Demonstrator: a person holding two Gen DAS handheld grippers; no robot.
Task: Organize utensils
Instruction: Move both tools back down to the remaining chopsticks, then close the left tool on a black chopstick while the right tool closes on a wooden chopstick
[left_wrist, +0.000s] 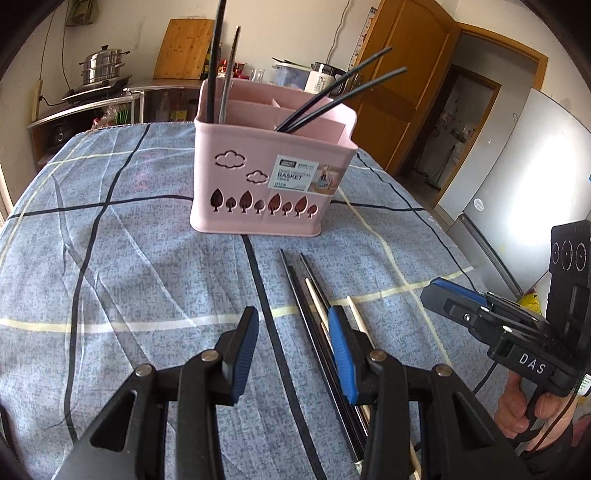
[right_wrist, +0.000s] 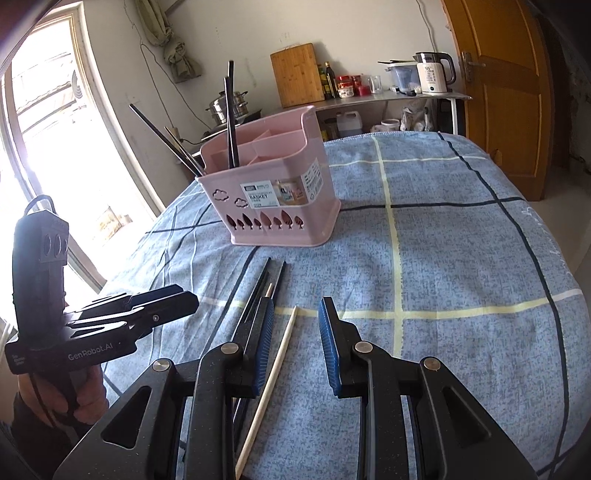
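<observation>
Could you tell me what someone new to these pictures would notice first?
Most likely the pink plastic utensil basket with tree cut-outs, standing mid-table on the blue checked tablecloth with dark chopsticks poking out. Nearer the cameras, loose dark and pale wooden chopsticks lie on the cloth, with both blue-padded grippers, left and right, open above them.

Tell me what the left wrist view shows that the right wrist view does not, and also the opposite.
Only the left wrist view shows the grey refrigerator and the dark open doorway beside the wooden door.

Only the right wrist view shows the bright window and the cloth hanging on the wall.

Both views show the pink basket with dark chopsticks standing in it, the loose chopsticks lying on the blue checked tablecloth, the pale chopstick, the kettle and the cutting board. Both grippers, left gripper and right gripper, are open and empty.
</observation>
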